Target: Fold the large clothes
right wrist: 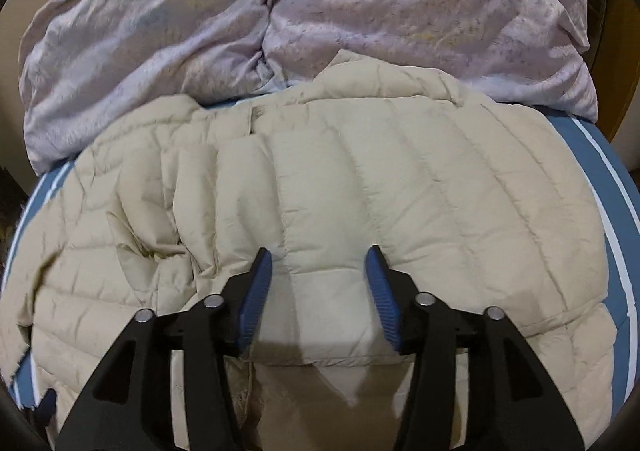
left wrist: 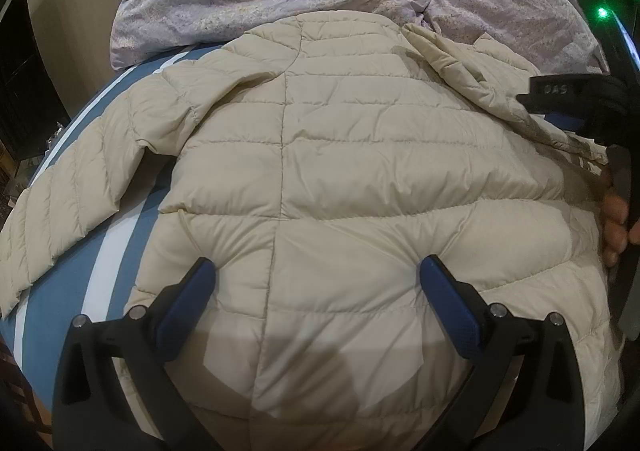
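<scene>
Both my grippers sit over the beige puffer jacket (left wrist: 320, 155) spread on the blue striped bed (left wrist: 116, 251).

My left gripper (left wrist: 316, 271) has its fingers spread wide, tips dented into the quilting, pinching nothing. My right gripper (right wrist: 318, 259) is parted over a folded-in sleeve (right wrist: 340, 211), gripping nothing. A rumpled lilac duvet (right wrist: 280, 31) crowds the collar end, touching the jacket.
</scene>
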Tool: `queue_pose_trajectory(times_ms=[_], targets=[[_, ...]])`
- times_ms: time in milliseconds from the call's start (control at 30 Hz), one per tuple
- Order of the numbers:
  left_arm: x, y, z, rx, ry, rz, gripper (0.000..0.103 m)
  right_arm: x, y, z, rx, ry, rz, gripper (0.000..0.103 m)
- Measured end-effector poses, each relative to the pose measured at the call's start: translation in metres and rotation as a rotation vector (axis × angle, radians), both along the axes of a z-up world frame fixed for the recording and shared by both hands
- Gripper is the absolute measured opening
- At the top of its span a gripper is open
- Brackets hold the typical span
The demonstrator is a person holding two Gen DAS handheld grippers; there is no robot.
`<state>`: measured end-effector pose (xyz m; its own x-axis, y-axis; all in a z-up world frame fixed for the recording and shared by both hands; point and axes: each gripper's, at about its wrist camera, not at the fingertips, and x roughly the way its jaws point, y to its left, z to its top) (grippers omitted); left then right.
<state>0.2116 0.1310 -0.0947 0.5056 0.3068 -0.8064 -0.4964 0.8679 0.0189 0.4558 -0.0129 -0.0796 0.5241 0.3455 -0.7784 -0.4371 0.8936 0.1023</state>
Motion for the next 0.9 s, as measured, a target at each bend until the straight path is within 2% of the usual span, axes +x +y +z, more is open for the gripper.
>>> queue_pose_trajectory(times_ms=[133, 300, 433, 533, 633, 900], targets=[[0.000, 0.000, 0.000, 0.000, 0.000, 0.000, 0.101, -0.007, 0.011, -0.009, -0.034, -0.025, 0.023, 0.062], [0.000, 0.000, 0.000, 0.000, 0.000, 0.000, 0.101, -0.015, 0.015, -0.021, -0.078, -0.058, 0.024, 0.063], [0.000, 0.000, 0.000, 0.001, 0.001, -0.001, 0.101, -0.017, 0.020, -0.020, -0.112, -0.075, 0.020, 0.066], [0.000, 0.000, 0.000, 0.002, 0.001, 0.000, 0.101, -0.013, 0.016, -0.020, -0.091, -0.053, 0.009, 0.071], [0.000, -0.001, -0.001, 0.005, 0.002, 0.001, 0.101, -0.009, 0.012, -0.020, -0.058, -0.026, 0.009, 0.072], [0.000, -0.003, 0.001, 0.018, 0.005, 0.012, 0.101, -0.009, 0.014, -0.020, -0.055, -0.023, 0.009, 0.074]])
